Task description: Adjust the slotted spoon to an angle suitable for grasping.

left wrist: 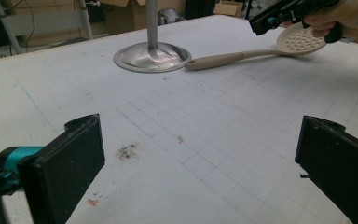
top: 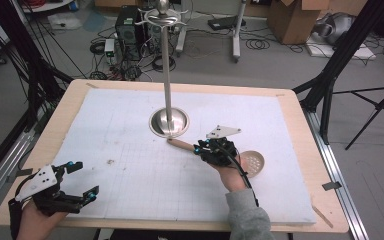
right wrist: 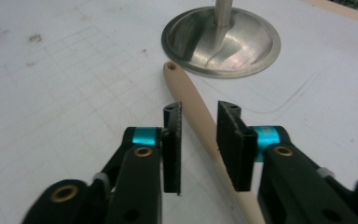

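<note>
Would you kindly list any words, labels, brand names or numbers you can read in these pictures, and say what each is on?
None can be read.
The white mat carries a printed grid without numbers or letters.
The slotted spoon, metal stand and both hand-held grippers bear no legible marking.
The cardboard boxes behind the table are too blurred to tell.
</note>
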A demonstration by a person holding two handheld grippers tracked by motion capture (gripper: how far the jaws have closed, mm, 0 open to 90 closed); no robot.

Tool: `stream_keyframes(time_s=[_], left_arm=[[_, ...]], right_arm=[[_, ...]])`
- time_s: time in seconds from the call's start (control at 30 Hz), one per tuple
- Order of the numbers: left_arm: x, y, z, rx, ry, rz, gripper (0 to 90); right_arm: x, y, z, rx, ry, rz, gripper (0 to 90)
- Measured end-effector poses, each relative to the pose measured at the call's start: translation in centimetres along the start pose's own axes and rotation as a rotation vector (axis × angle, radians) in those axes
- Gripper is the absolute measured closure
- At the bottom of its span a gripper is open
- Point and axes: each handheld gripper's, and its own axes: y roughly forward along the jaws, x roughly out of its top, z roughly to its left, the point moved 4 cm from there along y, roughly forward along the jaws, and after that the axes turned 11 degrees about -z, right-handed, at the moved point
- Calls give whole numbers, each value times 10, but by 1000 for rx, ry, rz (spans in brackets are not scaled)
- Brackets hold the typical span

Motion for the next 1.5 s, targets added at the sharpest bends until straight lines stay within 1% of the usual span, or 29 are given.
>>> stream_keyframes(time_s=[0.07, 0.1, 0.13, 0.2, 0.27, 0.33, 0.43, 0.5, 0.57, 0.67, 0.7, 0.83, 0.87, 0.97, 1.03, 1.13, 1.17, 1.2, 1.27, 1.33, 1.37, 1.5], left_arm=[[0, 0, 0, -1, -1, -2, 17], [0, 0, 0, -4, 2, -2, 17], [0, 0, 0, -1, -1, -4, 17], [1, 0, 0, -1, -5, -6, 17], [0, 0, 0, 0, -3, -4, 17], [0, 0, 1, 3, -5, -3, 17], [0, -1, 1, 2, -4, -4, 17], [0, -1, 1, 2, -5, -4, 17], [-1, -1, 1, 1, -3, 2, 17], [-2, 0, 1, -1, -5, 5, 17], [-2, 1, 0, 0, -5, 6, 17], [-3, 1, 0, -1, -7, 8, 17], [-3, 1, 0, -1, -7, 7, 17], [-3, 0, 1, 2, -7, 7, 17], [-3, -1, 1, 2, -7, 8, 17], [-3, -2, 0, 6, -9, 10, 17], [-3, -2, 0, 7, -8, 9, 17], [-3, -3, 0, 7, -5, 12, 17], [-4, -3, 0, 8, -6, 11, 17], [-4, -3, 0, 12, -8, 12, 17], [-4, -4, 0, 11, -8, 13, 17], [-5, -4, 0, 11, -6, 14, 17]], right_arm=[[-2, -4, -4, 20, -1, 13, 587], [-3, -6, -6, 21, 1, 11, 559], [-4, -8, -9, 20, 9, 11, 532], [-6, -12, -14, 25, 9, 11, 483], [-7, -16, -17, 38, 11, 6, 426], [-7, -19, -20, 48, -1, 0, 380], [-7, -23, -23, 69, -45, -10, 301], [-8, -26, -24, 87, -62, 4, 261], [-8, -29, -26, 95, -85, 8, 232], [-9, -33, -30, 123, -84, 15, 152], [-10, -34, -31, 138, -89, 17, 146], [-10, -36, -35, 164, -110, 16, 146], [-10, -36, -36, 168, -123, 18, 146], [-9, -37, -39, 187, -124, 19, 146], [-8, -37, -42, 190, -137, 20, 146], [-7, -37, -44, 197, -140, 40, 146], [-7, -37, -44, 198, -151, 45, 146], [-6, -37, -45, 204, -151, 37, 146], [-5, -37, -45, 222, -130, 17, 146], [-6, -35, -47, 229, -138, 19, 146], [-7, -34, -47, 231, -135, 29, 146], [-10, -33, -50, 236, -139, 38, 146]])
